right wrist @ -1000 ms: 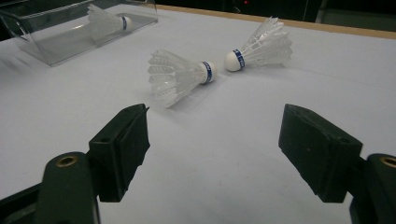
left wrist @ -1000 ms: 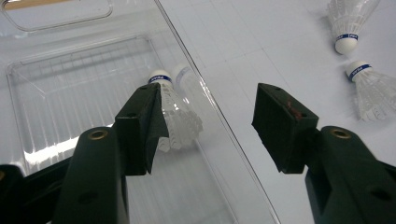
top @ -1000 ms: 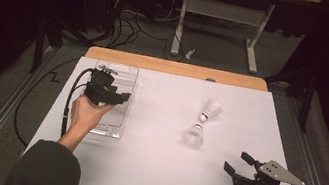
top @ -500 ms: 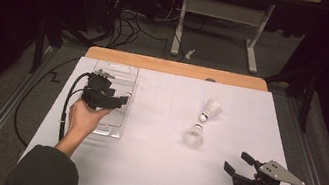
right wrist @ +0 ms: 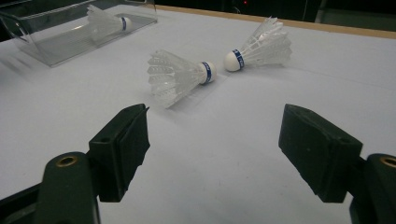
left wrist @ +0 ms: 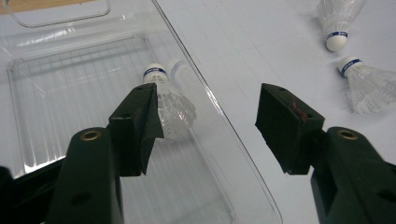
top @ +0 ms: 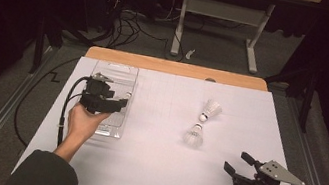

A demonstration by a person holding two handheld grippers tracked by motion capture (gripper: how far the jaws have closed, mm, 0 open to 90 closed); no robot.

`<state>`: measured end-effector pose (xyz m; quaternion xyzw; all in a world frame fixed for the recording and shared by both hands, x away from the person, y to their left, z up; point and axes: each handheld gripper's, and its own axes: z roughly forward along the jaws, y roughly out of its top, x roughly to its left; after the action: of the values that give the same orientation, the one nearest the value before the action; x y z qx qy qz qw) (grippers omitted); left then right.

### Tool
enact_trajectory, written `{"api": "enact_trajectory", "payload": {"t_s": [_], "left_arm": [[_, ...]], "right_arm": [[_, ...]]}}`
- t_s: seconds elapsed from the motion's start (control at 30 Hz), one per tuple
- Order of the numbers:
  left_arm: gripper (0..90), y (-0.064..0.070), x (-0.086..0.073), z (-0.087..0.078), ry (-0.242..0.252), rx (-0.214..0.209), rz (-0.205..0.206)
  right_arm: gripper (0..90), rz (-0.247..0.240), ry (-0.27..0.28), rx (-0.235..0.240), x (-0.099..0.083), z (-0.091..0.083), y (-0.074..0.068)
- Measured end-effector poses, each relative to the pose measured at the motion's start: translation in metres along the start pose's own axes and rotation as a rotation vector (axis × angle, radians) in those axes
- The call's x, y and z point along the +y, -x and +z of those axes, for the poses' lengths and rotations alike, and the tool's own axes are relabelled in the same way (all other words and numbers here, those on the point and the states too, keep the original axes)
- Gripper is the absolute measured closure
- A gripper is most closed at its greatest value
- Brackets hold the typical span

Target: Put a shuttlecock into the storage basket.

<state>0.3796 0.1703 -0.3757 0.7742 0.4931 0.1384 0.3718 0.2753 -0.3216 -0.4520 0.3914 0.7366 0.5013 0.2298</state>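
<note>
Shuttlecock [left wrist: 169,100], white with a blue band, lying on its side inside the clear tray [top: 127,73], cork toward the tray's far end; apparently just set there. Left gripper [left wrist: 210,112]: jaws spread wide, grasping nothing, hovering over the tray's right wall with the shuttlecock just past its left jaw. Tray sits by the tabletop's left edge, near the far corner. Right gripper [right wrist: 212,140]: jaws likewise apart and empty, resting near the tabletop's near right corner, aimed at two more shuttlecocks [top: 194,134] [top: 210,110] lying close together mid-table, probably waiting their turn. Compared with a second ago: no visible change; hands and shuttlecocks hold the same places.
</note>
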Motion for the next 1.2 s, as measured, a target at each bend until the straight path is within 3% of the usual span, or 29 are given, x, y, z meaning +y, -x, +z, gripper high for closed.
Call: {"api": "enact_trajectory", "payload": {"t_s": [1.2], "left_arm": [[39.4, 0.007, -0.027, -0.009, 0.059, -0.027, -0.001]], "right_arm": [[24.6, 0.01, 0.002, -0.006, 0.0, 0.001, 0.001]]}}
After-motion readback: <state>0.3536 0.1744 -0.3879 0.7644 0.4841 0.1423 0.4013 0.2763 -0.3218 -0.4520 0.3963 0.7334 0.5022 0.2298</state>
